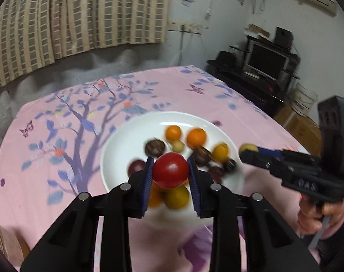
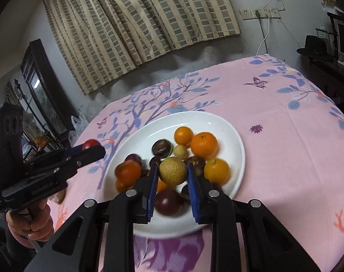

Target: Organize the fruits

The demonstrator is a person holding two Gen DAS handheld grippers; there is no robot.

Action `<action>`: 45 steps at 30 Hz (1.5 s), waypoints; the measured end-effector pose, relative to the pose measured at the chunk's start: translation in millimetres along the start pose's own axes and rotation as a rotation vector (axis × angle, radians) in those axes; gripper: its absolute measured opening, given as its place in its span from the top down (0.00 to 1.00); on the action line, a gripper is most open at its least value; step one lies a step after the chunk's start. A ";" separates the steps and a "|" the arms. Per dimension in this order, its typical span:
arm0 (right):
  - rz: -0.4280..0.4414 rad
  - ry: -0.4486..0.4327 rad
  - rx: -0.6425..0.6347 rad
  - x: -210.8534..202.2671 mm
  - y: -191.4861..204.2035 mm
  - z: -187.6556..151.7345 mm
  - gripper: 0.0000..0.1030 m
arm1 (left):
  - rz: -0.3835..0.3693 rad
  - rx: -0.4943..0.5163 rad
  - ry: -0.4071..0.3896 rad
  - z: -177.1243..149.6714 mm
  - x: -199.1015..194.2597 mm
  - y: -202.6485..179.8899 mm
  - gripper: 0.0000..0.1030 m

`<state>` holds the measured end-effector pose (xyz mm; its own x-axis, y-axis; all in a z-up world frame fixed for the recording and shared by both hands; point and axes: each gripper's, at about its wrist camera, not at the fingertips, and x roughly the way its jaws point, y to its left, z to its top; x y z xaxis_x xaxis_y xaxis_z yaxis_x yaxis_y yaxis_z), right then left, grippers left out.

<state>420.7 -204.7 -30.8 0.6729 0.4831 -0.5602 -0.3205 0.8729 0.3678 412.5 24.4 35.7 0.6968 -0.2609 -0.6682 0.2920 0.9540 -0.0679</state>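
A white plate [image 1: 126, 140] [image 2: 231, 136] on the pink floral tablecloth holds several fruits: oranges [image 2: 204, 145], a small yellow fruit [image 2: 180, 151], dark brown and purple fruits [image 2: 161, 147]. My left gripper [image 1: 170, 170] is shut on a red tomato [image 1: 170, 169] above the plate's near side; the tomato also shows in the right wrist view [image 2: 90, 144]. My right gripper [image 2: 172, 174] is shut on a tan round fruit [image 2: 172, 170] above the plate; this fruit also shows in the left wrist view [image 1: 246, 147].
The pink tablecloth [image 2: 285, 136] covers the table around the plate. Checked curtains [image 2: 138, 22] hang behind. A dark cabinet [image 2: 42, 90] stands at left, a TV stand with a monitor [image 1: 267, 61] at right.
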 end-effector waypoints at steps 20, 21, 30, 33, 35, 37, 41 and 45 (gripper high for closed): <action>-0.071 0.019 -0.113 15.5 12.9 3.6 0.43 | 0.212 -0.034 0.037 18.9 52.5 24.0 0.18; -0.070 0.010 -0.129 5.6 16.2 -0.2 0.34 | 0.223 -0.022 0.022 17.7 42.2 22.0 0.16; -0.131 -0.017 -0.176 -56.2 30.0 -61.7 0.07 | 0.208 -0.077 -0.034 -35.5 -54.0 13.3 0.05; -0.126 -0.005 -0.158 -67.6 30.6 -90.2 0.06 | 0.217 -0.095 0.029 -61.5 -67.7 9.5 0.05; -0.149 0.009 -0.164 -69.5 32.6 -101.3 0.06 | 0.226 -0.102 0.025 -80.1 -78.3 5.6 0.05; -0.167 0.016 -0.171 -71.1 35.3 -111.1 0.05 | 0.240 -0.119 0.020 -100.1 -85.3 3.1 0.05; -0.225 0.017 -0.224 -70.8 46.7 -121.9 0.04 | 0.261 -0.136 0.041 -126.6 -86.1 -0.5 0.05; -0.216 0.024 -0.247 -68.8 49.2 -123.9 0.04 | 0.265 -0.149 0.057 -138.5 -86.8 -1.9 0.05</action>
<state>276.0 -186.6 -66.1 0.7278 0.2840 -0.6243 -0.3264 0.9440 0.0489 260.7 65.7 -8.8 0.6969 0.0043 -0.7172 0.0033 1.0000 0.0092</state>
